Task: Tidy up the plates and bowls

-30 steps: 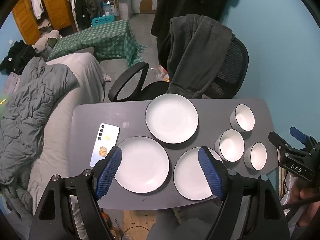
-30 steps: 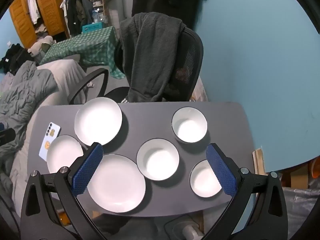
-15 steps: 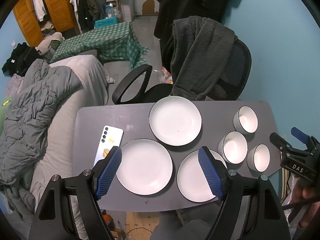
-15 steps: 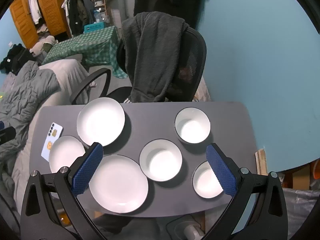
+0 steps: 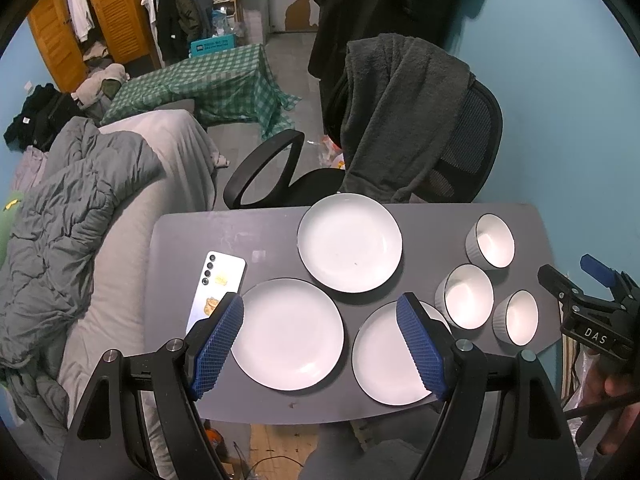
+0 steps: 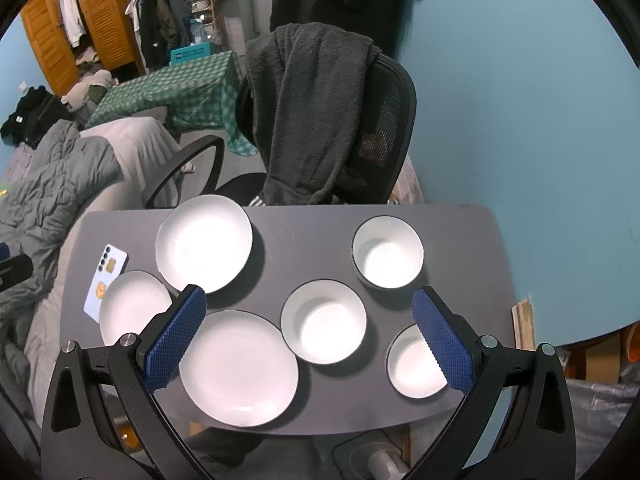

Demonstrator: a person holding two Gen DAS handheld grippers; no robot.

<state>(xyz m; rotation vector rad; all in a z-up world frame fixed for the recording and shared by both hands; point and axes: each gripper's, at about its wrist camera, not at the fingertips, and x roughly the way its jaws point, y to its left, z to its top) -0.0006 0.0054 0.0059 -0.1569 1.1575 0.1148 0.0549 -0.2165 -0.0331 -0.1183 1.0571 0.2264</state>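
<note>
Three white plates lie on the grey table [image 5: 272,236]: a far plate [image 5: 349,242], a near left plate [image 5: 288,334] and a near right plate [image 5: 384,356]. Three white bowls stand at the right: far bowl [image 5: 491,241], middle bowl [image 5: 466,296], near bowl [image 5: 517,317]. My left gripper [image 5: 320,344] is open and empty, high above the near plates. My right gripper [image 6: 310,340] is open and empty, high above the middle bowl [image 6: 324,322]. The right gripper also shows at the right edge of the left wrist view [image 5: 580,284].
A white phone [image 5: 218,286] lies at the table's left side. A black office chair [image 5: 460,148] draped with a grey robe stands behind the table. A bed with a grey duvet [image 5: 68,216] is to the left. A blue wall [image 6: 540,120] borders the right.
Both grippers have risen and pulled back a little, so the table looks slightly smaller and lower. Plates and bowls have not moved.
</note>
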